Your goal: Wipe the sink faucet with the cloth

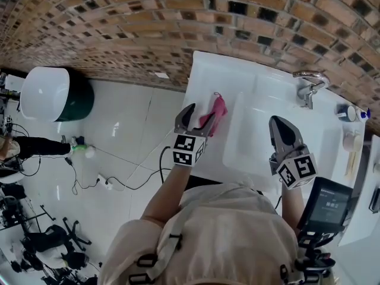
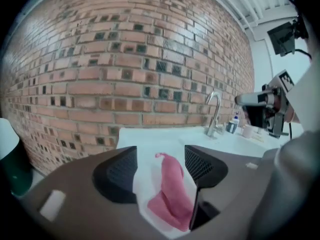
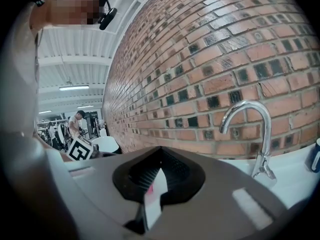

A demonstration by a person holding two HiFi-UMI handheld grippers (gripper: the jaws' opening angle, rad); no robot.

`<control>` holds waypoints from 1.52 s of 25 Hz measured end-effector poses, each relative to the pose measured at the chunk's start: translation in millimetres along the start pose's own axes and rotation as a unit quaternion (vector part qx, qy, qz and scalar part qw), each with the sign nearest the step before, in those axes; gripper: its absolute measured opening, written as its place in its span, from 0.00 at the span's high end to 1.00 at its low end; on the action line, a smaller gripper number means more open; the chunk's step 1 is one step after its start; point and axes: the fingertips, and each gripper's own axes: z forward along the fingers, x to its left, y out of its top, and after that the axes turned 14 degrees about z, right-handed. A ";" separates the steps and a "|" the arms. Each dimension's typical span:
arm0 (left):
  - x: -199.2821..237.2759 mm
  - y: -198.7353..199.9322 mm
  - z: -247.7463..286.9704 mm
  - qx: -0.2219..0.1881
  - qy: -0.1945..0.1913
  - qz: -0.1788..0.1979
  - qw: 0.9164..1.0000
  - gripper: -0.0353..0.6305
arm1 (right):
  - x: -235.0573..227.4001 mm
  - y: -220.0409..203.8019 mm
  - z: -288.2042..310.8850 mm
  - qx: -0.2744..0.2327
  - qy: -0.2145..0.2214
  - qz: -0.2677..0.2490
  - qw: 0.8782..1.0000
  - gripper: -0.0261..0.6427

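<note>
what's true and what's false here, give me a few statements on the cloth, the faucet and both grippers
1. The pink cloth lies on the white counter beside the basin. True.
2. The left gripper is clamped on the cloth. False: its jaws stand apart with the cloth between them, not pressed.
3. The right gripper presses the cloth against the faucet. False: its jaws are together and empty, and in the head view it shows in front of the basin, apart from the faucet.
4. The faucet stands at the back of the sink, in front of the brick wall. True.
</note>
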 end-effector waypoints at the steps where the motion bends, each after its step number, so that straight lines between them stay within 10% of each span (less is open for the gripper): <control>1: 3.1 17.0 -5.8 -0.024 0.004 0.004 1.000 0.53 | 0.7 3.4 0.5 -0.003 0.002 -0.004 1.000 0.97; 8: 7.9 88.7 -26.4 -0.104 0.007 0.044 0.994 0.94 | 6.1 35.2 -1.2 -0.029 0.011 -0.021 0.999 0.97; 21: -47.9 154.1 -24.9 -0.176 -0.069 0.108 0.976 0.94 | 11.8 64.6 -15.9 -0.066 0.011 -0.040 0.997 0.97; 38: -44.9 144.3 -26.6 -0.148 -0.053 0.084 0.984 0.94 | 2.0 66.6 -33.5 -0.078 -0.001 -0.020 0.997 0.98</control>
